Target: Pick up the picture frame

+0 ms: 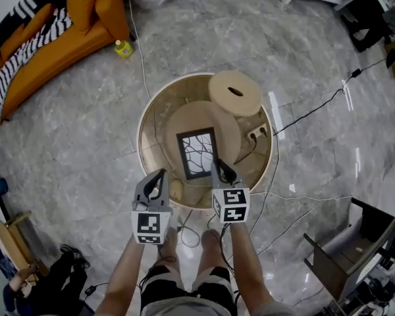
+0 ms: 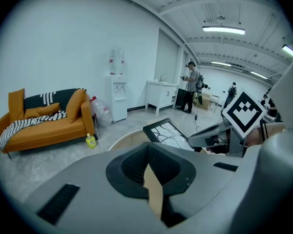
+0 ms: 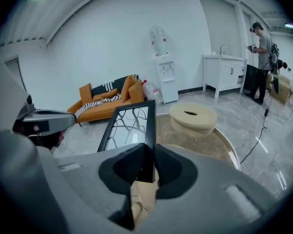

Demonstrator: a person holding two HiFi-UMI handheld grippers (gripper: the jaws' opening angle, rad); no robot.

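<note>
The picture frame (image 1: 197, 153) is black-edged, with a branch pattern on its pane. It hangs above the round table (image 1: 145, 120). My right gripper (image 1: 217, 166) is shut on its near right edge; in the right gripper view the frame (image 3: 129, 128) runs away from the pads (image 3: 168, 167), which press on its black rim. My left gripper (image 1: 161, 175) is beside the frame's near left corner, apart from it, with its jaws together and nothing in them. In the left gripper view the frame (image 2: 168, 133) shows to the right, ahead of the jaws.
A round wooden stool top (image 1: 235, 92) with a slot lies at the table's far side, with a power strip (image 1: 258, 133) beside it. Cables trail over the grey floor. An orange sofa (image 1: 46, 38) and a yellow bottle (image 1: 124, 48) are at the far left. People stand far off.
</note>
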